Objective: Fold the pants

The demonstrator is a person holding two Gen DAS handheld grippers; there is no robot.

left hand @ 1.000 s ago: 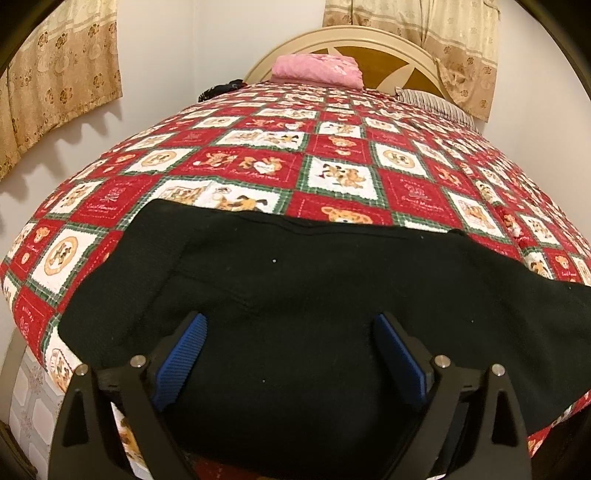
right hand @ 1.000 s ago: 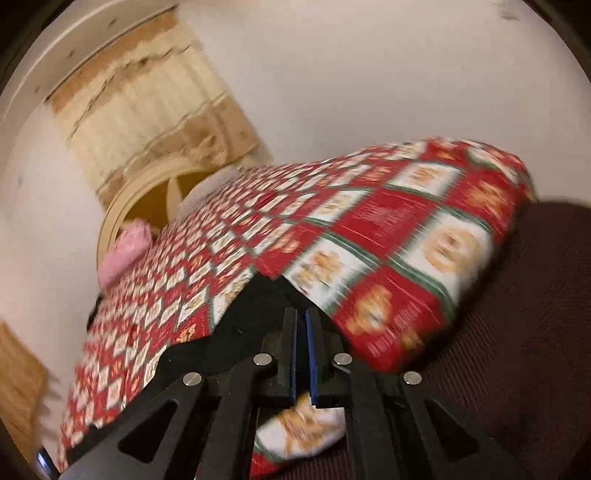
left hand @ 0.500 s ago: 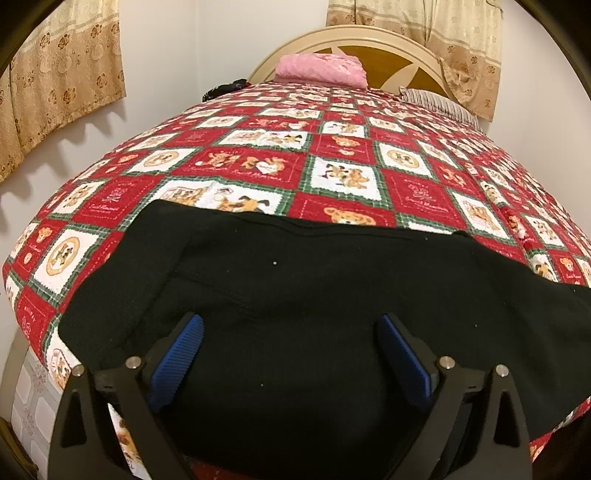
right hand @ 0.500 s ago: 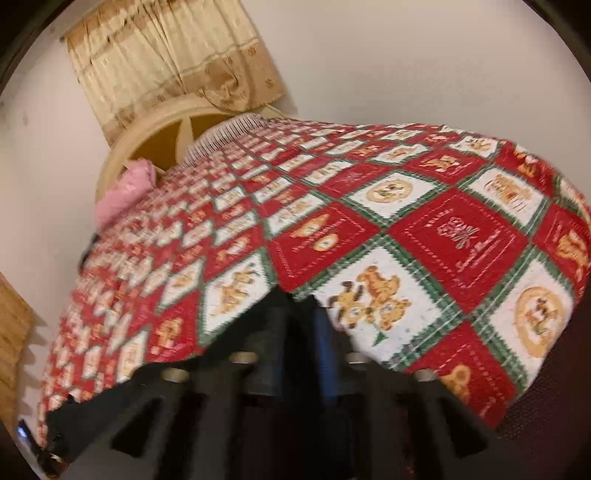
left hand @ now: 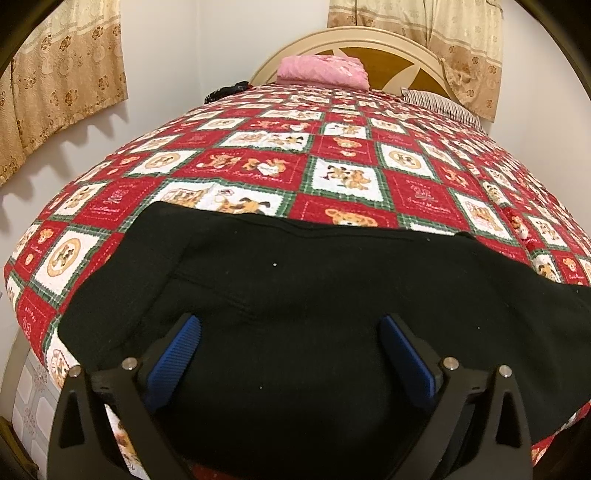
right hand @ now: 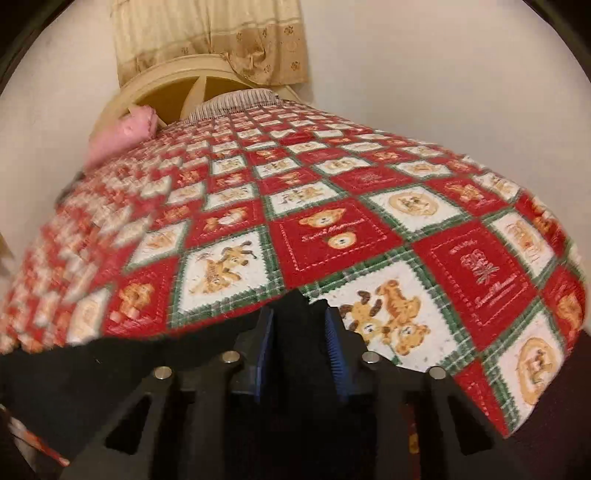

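Across the lower half of the left wrist view, the black pants [left hand: 314,295] lie spread flat on a red, white and green quilt [left hand: 332,173], reaching from the lower left of the frame to the right edge. At bottom centre the left gripper [left hand: 288,328] stands over the cloth with its jaws spread wide, blue pads [left hand: 177,347] well apart and nothing pinched between them; whether the tips touch the fabric cannot be told. Toward the top of the frame a pink pillow [left hand: 321,70] rests against a cream headboard [left hand: 388,48], with a striped pillow [left hand: 439,101] to its right and curtains [left hand: 55,81] in both upper corners. Through the right wrist view, somewhat blurred on its left side, the pants [right hand: 110,369] fill the lower left of the frame, and a pointed corner of them rises at bottom centre into the narrow gap of the right gripper [right hand: 299,325]. Its jaws are closing on that corner; whether the blue pads [right hand: 334,343] already press the cloth is not clear. Quilt [right hand: 369,229] covers the middle and right, and the headboard [right hand: 166,77] and a curtain [right hand: 221,33] sit at upper left.
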